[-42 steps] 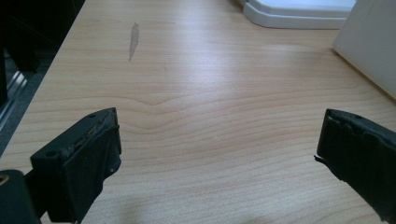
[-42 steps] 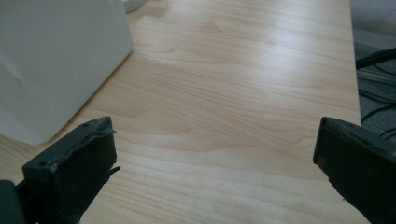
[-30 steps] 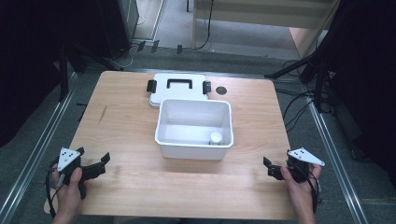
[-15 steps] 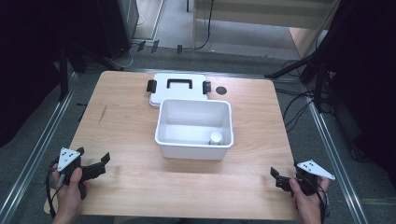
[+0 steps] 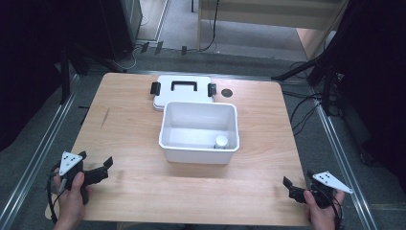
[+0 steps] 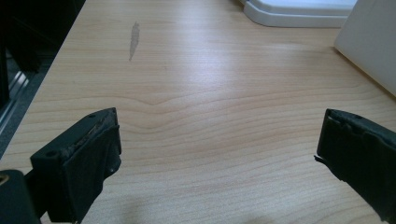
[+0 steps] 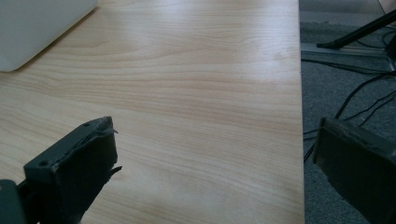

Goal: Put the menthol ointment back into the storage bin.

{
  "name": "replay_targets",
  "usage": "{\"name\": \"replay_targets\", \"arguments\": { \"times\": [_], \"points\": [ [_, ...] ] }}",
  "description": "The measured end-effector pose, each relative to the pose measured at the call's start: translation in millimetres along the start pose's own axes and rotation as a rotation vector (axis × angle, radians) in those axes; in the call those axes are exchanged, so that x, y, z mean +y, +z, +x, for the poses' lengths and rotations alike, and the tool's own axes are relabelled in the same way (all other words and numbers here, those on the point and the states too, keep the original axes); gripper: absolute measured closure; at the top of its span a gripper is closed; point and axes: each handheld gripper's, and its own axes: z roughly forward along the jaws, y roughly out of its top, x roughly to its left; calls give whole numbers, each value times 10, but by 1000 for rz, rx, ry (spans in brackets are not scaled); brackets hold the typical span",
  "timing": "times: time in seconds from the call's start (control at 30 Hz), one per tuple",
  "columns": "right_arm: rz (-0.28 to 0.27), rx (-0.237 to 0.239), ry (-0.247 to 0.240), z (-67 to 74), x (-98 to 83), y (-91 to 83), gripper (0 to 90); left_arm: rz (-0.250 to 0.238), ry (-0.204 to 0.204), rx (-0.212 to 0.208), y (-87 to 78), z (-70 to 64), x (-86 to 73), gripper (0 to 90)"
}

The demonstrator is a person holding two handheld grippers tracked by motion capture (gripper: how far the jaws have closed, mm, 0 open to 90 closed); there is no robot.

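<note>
One white bin (image 5: 199, 125) sits mid-surface (image 5: 134, 124), one small white jar (image 5: 221, 141) inside it, one lid (image 5: 182, 91) touching behind. Two tongs, left tongs (image 5: 98, 165) and right tongs (image 5: 289, 188), both spread wide and empty, rest at the near corners.

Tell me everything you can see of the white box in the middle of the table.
The white box is a rectangular, plastic-looking tub, upright and open, standing mid-table. A small white jar sits in its near right corner. Its flat lid, with a black handle and two black latches, lies just behind it. Both grippers are well clear of it.
</note>
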Motion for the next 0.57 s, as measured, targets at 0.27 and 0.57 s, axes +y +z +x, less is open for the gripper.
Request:
{"name": "replay_targets", "arguments": {
  "times": [0.27,0.57],
  "points": [
    [13,13,19,-16,4,9,0,2,5,1,4,-5,0,3],
    [29,13,27,-19,6,20,0,1,-3,1,7,-1,2,2]
  ]
}}
